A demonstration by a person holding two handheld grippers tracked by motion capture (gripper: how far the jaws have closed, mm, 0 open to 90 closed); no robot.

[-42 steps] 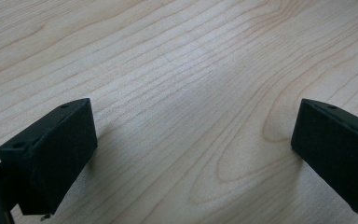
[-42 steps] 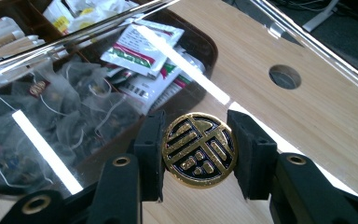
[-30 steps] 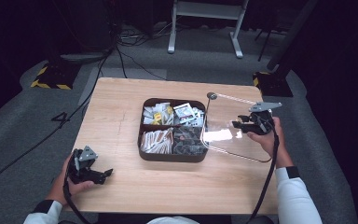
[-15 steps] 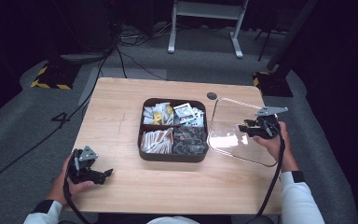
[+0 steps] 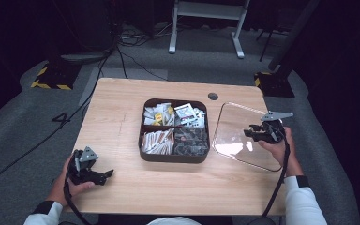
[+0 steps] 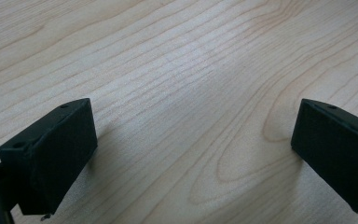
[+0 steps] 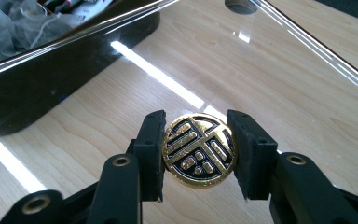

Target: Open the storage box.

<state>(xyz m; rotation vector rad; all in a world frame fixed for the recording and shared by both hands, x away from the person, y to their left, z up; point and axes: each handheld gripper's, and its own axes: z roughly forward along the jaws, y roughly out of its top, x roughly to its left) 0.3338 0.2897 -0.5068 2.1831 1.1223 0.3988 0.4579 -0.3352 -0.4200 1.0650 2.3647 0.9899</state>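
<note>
- Fingers of my right gripper (image 7: 199, 154) are closed on the round gold-and-black knob (image 7: 199, 150) of the clear square plastic lid (image 5: 241, 133), one finger on each side of its rim; in the high view this gripper (image 5: 258, 134) sits at the right of the frame.
- Holding by the knob gives me the lid's only raised part, which I judge is why the grip is there and not on an edge.
- That lid lies low over the light wooden table (image 5: 122, 108), just right of the dark square four-compartment tray (image 5: 174, 158); whether it rests fully flat I cannot tell.
- Its near corner reaches the table's right edge, so I judge a careless release could let it slide off.
- With the lid aside, the tray stands open in the middle of the frame, its compartments full of small packets and dark pieces.
- My left gripper (image 6: 191, 154) has its fingers spread wide with nothing between them, just above bare wood.
- It waits at the lower left of the high view (image 5: 90, 169), well apart from the tray, probably parked out of the way.
</note>
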